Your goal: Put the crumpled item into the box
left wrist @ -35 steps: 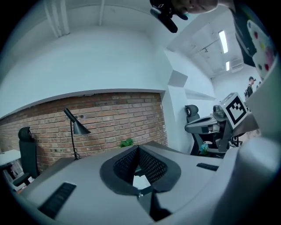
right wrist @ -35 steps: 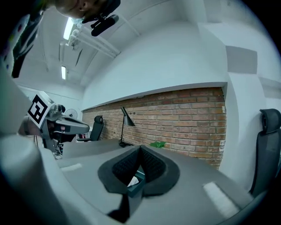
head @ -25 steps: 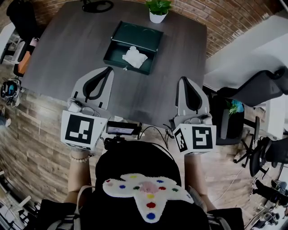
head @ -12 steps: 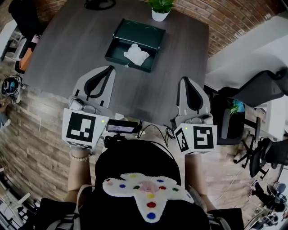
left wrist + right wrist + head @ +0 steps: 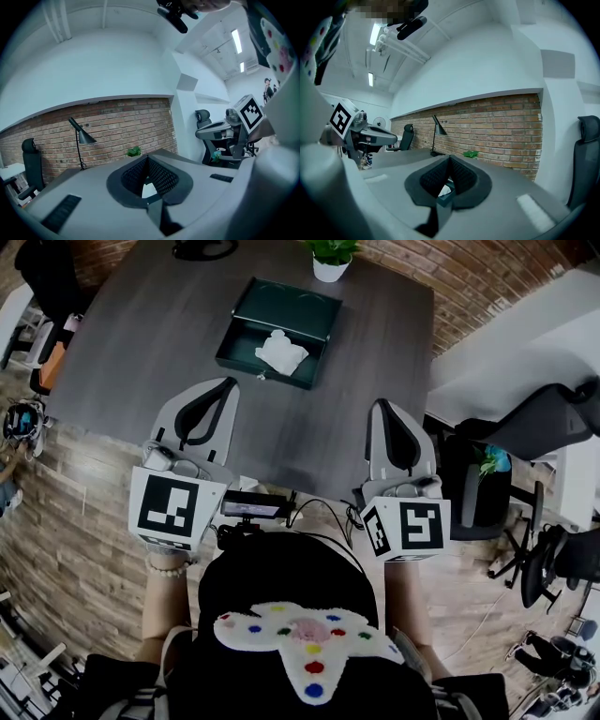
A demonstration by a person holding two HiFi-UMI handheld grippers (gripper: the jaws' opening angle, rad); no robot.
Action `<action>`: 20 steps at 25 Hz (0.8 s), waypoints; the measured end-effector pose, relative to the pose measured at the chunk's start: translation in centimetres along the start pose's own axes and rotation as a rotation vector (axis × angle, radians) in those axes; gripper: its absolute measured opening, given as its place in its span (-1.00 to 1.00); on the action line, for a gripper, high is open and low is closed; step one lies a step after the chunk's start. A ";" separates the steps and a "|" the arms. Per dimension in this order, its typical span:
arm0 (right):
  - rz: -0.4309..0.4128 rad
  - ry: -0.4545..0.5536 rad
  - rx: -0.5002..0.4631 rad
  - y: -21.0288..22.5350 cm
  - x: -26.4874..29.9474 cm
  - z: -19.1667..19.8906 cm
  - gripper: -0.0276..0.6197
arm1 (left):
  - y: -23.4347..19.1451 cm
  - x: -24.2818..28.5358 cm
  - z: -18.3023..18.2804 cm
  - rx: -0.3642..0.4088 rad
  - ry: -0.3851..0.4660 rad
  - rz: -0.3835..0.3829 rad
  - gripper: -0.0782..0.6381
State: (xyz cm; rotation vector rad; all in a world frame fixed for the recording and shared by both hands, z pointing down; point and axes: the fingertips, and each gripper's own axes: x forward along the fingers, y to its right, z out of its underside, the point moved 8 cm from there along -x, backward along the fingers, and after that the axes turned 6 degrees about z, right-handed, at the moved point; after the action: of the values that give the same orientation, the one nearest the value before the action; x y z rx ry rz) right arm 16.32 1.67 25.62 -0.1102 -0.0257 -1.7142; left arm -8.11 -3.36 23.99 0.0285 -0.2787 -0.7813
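A white crumpled item [image 5: 281, 352] lies inside the open dark green box [image 5: 246, 352] on the far part of the dark table [image 5: 169, 343]. My left gripper [image 5: 221, 390] is held over the near left part of the table, jaws shut and empty. My right gripper [image 5: 382, 412] hovers at the near right edge, also shut with nothing in it. Both point toward the box but stay well short of it. In the left gripper view the closed jaws [image 5: 148, 159] meet at their tips; the right gripper view shows its tips [image 5: 450, 160] pressed together, with the box [image 5: 449, 190] glimpsed through the gap.
A small potted plant [image 5: 331, 259] stands behind the box at the table's far edge. A black lamp base [image 5: 202, 249] sits at the far left. Office chairs [image 5: 534, 427] stand to the right, and a small device [image 5: 253, 509] hangs at my chest.
Both grippers hold almost still; the view shifts slightly, so the box sits a little higher in the frame. Nothing was picked up or released.
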 end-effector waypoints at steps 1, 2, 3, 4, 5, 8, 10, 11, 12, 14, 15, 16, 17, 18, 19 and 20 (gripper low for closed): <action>0.000 -0.001 -0.001 0.0 0.0 0.0 -0.89 | 0.0 0.1 0.0 0.000 -0.001 0.001 -0.76; -0.001 -0.001 -0.001 0.0 0.1 0.0 -0.89 | 0.0 0.1 0.0 -0.001 -0.002 0.001 -0.76; -0.003 -0.002 -0.002 0.0 0.1 0.0 -0.89 | 0.0 0.1 0.0 0.000 -0.003 0.002 -0.76; -0.005 -0.003 -0.003 0.0 0.2 0.0 -0.89 | 0.0 0.1 0.0 0.001 -0.004 0.002 -0.76; -0.007 -0.004 -0.003 0.0 0.2 0.0 -0.89 | -0.1 0.2 0.0 0.002 -0.004 0.002 -0.76; -0.009 -0.006 0.001 0.0 0.3 0.2 -0.89 | -0.1 0.2 0.0 0.001 -0.004 0.001 -0.76; -0.010 -0.007 0.002 0.0 0.2 0.2 -0.89 | 0.0 0.2 0.0 -0.002 -0.004 0.000 -0.76; -0.011 -0.007 0.002 0.0 0.2 0.2 -0.89 | 0.0 0.1 0.0 -0.004 -0.003 0.000 -0.76; -0.012 -0.008 0.001 0.0 0.3 0.2 -0.89 | 0.0 0.1 0.0 -0.007 -0.001 0.000 -0.76; -0.016 -0.010 0.002 0.0 0.4 0.3 -0.89 | 0.0 0.1 0.0 -0.015 0.004 0.000 -0.76; -0.017 -0.012 0.001 0.0 0.4 0.3 -0.89 | 0.0 0.1 0.0 -0.017 0.005 0.000 -0.76; -0.019 -0.015 -0.001 0.0 0.4 0.3 -0.89 | 0.0 0.1 0.0 -0.019 0.005 0.000 -0.76; -0.020 -0.017 -0.004 0.0 0.4 0.4 -0.89 | 0.0 0.1 0.0 -0.021 0.004 0.000 -0.76; -0.020 -0.020 -0.006 0.0 0.5 0.5 -0.89 | 0.0 0.1 0.1 -0.021 0.002 -0.001 -0.76; -0.020 -0.022 -0.009 0.0 0.5 0.5 -0.89 | 0.0 0.2 0.1 -0.021 0.000 -0.001 -0.76; -0.020 -0.024 -0.010 0.0 0.5 0.6 -0.89 | 0.0 0.2 0.2 -0.020 -0.001 -0.001 -0.76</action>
State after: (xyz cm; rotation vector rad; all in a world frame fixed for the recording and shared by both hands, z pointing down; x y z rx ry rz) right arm 16.28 1.21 26.27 -0.1385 -0.0356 -1.7334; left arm -8.02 -3.49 24.19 0.0096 -0.2721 -0.7849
